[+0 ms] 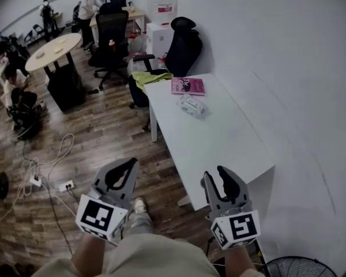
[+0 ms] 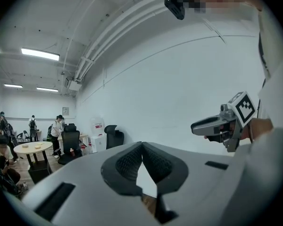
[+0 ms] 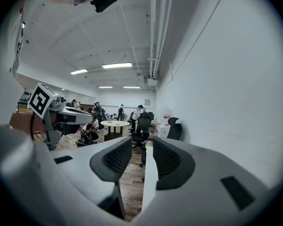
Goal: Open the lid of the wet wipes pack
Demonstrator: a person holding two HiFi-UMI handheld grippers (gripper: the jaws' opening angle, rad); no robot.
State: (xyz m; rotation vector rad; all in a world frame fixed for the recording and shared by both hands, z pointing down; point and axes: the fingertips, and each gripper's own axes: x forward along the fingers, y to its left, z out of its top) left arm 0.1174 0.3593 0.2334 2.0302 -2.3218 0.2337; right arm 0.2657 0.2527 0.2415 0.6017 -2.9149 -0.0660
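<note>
At the left, the left gripper [image 1: 127, 167] hangs over the wooden floor in front of the person, short of the near end of the white desk [image 1: 219, 143]. Its jaws meet at the tips and nothing is between them.

Further right and well up the desk, the wet wipes pack [image 1: 193, 105] lies flat near the far end, just in front of a pink book [image 1: 187, 86]. Neither gripper is anywhere near it. The pack is too small here to show its lid, but it looks untouched, so I judge the lid to be closed.

At the right, the right gripper [image 1: 215, 175] hovers by the near corner of the desk. Its jaws stand apart, with only floor and the desk edge showing through the gap.

As I read it, the task has barely begun. Still left are the whole reach to the pack, probably steadying it with one gripper, catching the lid's edge with the other, and lifting the lid open.
</note>
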